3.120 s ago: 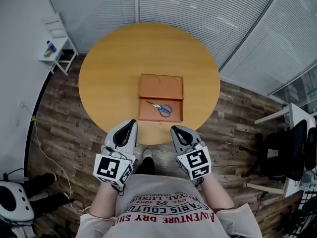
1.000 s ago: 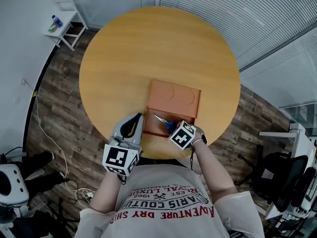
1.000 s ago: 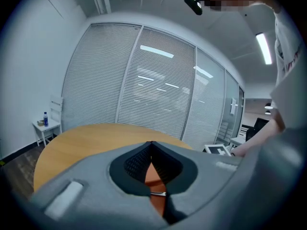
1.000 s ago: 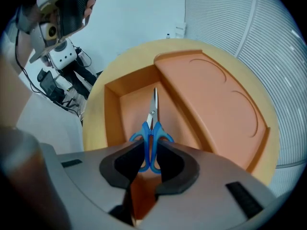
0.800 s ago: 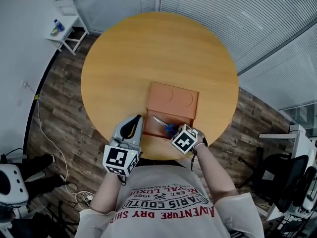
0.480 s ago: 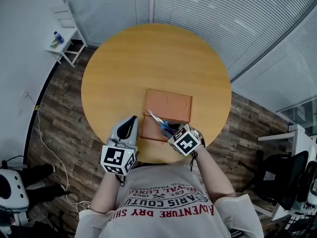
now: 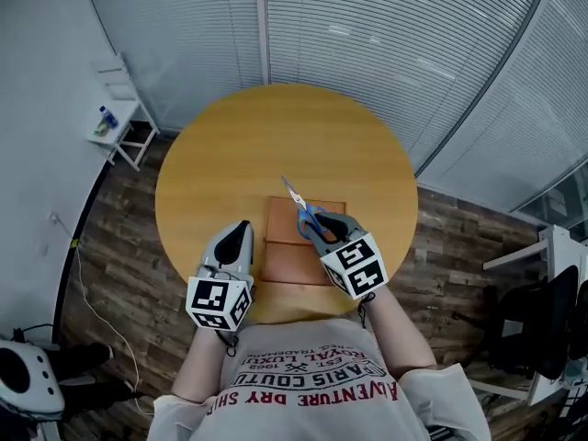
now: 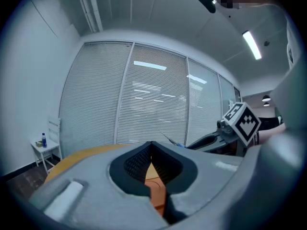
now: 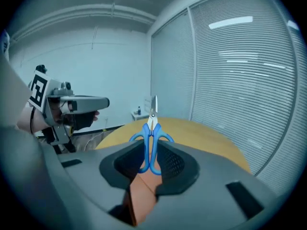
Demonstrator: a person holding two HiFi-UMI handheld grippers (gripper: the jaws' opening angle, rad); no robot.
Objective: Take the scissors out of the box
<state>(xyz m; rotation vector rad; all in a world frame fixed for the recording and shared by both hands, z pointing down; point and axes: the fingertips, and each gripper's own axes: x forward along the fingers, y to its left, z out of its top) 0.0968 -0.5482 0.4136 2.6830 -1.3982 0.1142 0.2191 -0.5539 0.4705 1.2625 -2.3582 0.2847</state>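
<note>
The scissors (image 7: 303, 211) have bright blue handles and silvery blades. The box (image 7: 285, 257) is orange-brown, and the wooden desk (image 7: 220, 154) under it is honey-yellow. The left tool (image 7: 241, 226) and the right tool (image 7: 322, 223) are pale grey with black meshed pads, and each has a pattern of black-and-white squares at its rear. The floor (image 7: 115, 237) is dark brown planks with streaky grain. The blinds (image 7: 367, 44) are pale grey with fine horizontal slats. The person's shirt (image 7: 303, 393) is grey with red lettering. The side shelf (image 7: 115, 108) is white.
</note>
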